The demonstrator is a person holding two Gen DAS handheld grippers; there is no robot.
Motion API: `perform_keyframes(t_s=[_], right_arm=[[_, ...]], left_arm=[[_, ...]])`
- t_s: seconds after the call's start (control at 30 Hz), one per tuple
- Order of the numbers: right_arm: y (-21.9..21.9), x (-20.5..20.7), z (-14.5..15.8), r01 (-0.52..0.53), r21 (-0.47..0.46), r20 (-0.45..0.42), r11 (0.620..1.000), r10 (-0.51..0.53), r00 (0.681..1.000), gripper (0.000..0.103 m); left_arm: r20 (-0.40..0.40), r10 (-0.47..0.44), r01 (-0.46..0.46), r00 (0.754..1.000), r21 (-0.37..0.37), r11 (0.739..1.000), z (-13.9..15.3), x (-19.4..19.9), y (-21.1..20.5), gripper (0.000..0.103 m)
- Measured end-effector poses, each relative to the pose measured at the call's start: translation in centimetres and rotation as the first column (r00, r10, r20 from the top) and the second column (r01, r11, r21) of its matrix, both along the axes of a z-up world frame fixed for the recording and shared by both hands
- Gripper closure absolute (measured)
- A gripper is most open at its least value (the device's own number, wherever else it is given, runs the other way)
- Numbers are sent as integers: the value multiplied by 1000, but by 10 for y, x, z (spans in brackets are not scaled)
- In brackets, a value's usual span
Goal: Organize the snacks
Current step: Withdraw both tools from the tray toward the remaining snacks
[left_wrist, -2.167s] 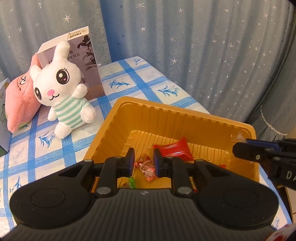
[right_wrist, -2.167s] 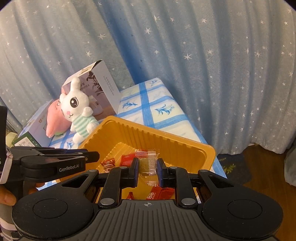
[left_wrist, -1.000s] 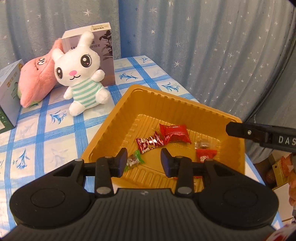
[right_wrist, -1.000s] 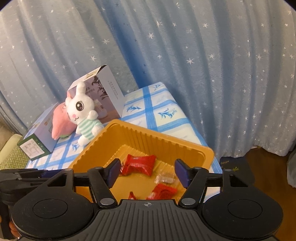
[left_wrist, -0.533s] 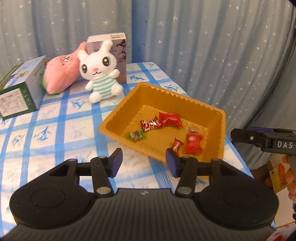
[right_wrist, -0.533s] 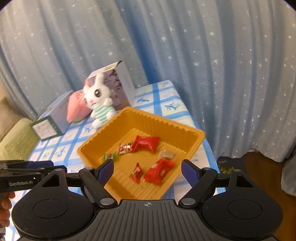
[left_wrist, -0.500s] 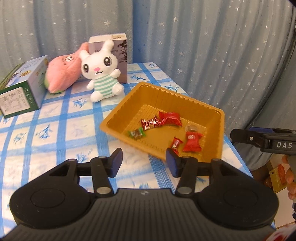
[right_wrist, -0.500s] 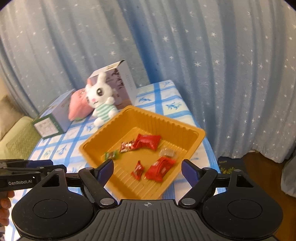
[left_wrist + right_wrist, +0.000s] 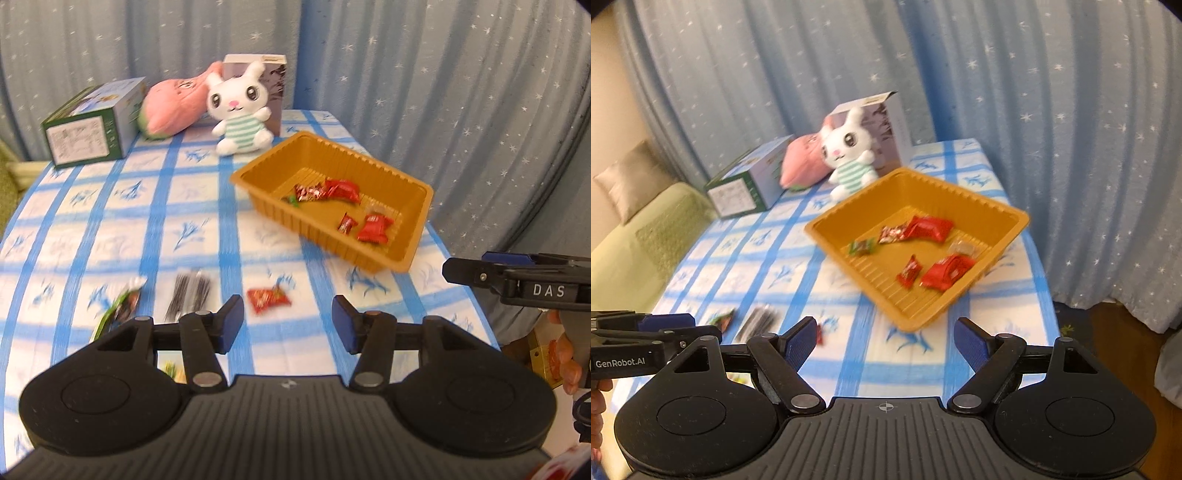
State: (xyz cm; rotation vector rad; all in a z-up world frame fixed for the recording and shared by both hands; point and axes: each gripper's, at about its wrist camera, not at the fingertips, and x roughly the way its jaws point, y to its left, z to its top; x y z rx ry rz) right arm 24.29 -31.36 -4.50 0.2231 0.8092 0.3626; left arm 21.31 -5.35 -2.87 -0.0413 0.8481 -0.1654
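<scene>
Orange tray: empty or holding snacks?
Holding snacks. The orange tray has several wrapped candies lying on its floor, including a large red packet.

Toys and boxes at the counter's (image 9: 192,236) far end.
A white rabbit (image 9: 242,110) leans on a box (image 9: 273,79), beside a pink plush (image 9: 173,107) and a green box (image 9: 92,123); starred curtain (image 9: 424,74) behind.

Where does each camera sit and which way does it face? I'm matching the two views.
Left wrist: on the left gripper, looking forward and down over the table to the tray; its own open fingers show, plus the right gripper at right.
Right wrist: on the right gripper, looking forward and down at the tray; its open fingers show, plus the left gripper at left.
Shared: tray, bunny, loose snacks.
</scene>
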Motion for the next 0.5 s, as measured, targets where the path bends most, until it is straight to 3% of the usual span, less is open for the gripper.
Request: perform_keyframes(t_s=[0.5], right_arm=[[16, -47, -11, -163, -21, -24, 986, 163, 986, 22]], left_arm=[[-7, 168, -167, 986, 50, 985, -5, -80, 22, 50]])
